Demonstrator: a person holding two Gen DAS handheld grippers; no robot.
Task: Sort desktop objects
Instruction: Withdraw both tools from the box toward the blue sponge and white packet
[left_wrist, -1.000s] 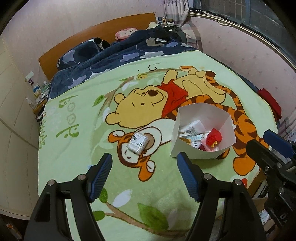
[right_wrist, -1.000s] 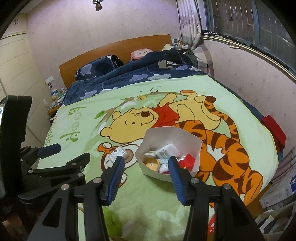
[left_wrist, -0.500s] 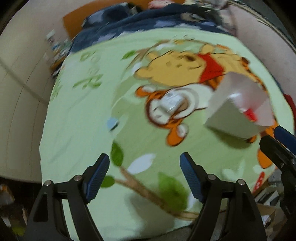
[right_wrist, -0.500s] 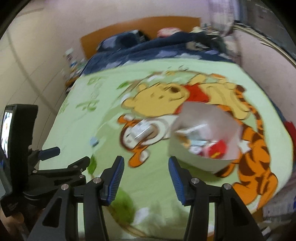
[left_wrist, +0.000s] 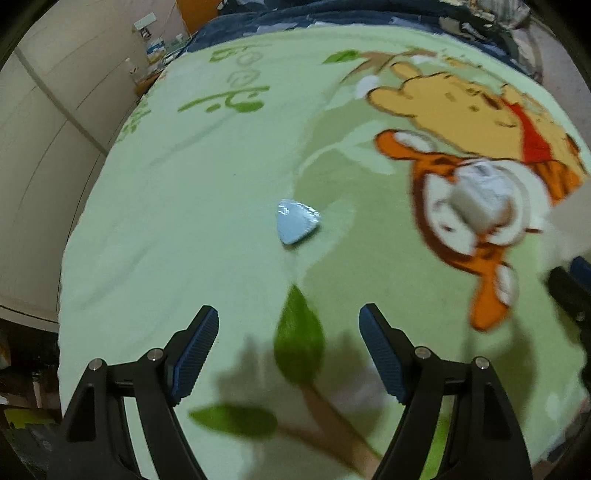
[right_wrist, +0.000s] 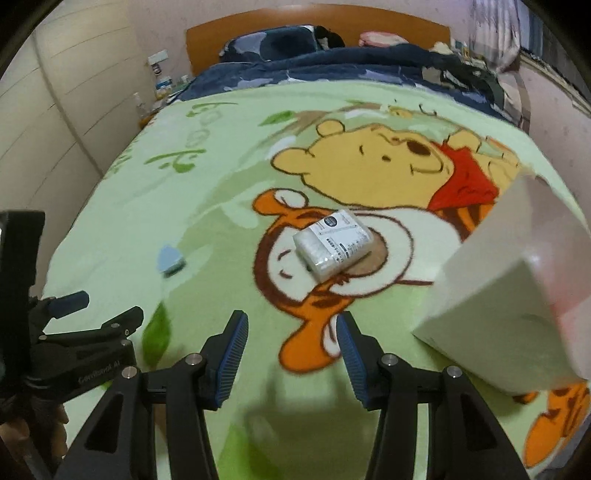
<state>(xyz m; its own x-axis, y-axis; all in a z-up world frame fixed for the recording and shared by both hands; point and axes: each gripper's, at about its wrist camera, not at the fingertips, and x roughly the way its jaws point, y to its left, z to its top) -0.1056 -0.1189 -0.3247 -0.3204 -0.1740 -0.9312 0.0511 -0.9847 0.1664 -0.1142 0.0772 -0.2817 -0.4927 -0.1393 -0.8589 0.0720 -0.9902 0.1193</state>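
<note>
My left gripper (left_wrist: 288, 325) is spread, empty; small blue piece (left_wrist: 296, 226) lies straight ahead. My right gripper (right_wrist: 291, 332) is spread too; white packet (right_wrist: 337, 243) just ahead, white box (right_wrist: 517, 314) to its right.

Blue wedge (left_wrist: 296, 226) on green blanket (left_wrist: 192, 206)

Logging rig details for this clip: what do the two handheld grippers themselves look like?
Both are alike: the left gripper and right gripper have angular matte-black frames with triangular cut-outs and silver screw heads. Each finger carries a ribbed blue pad. White lettering, too blurred to read, marks the left gripper's body in the right wrist view. No cables or sleeves visible.
</note>
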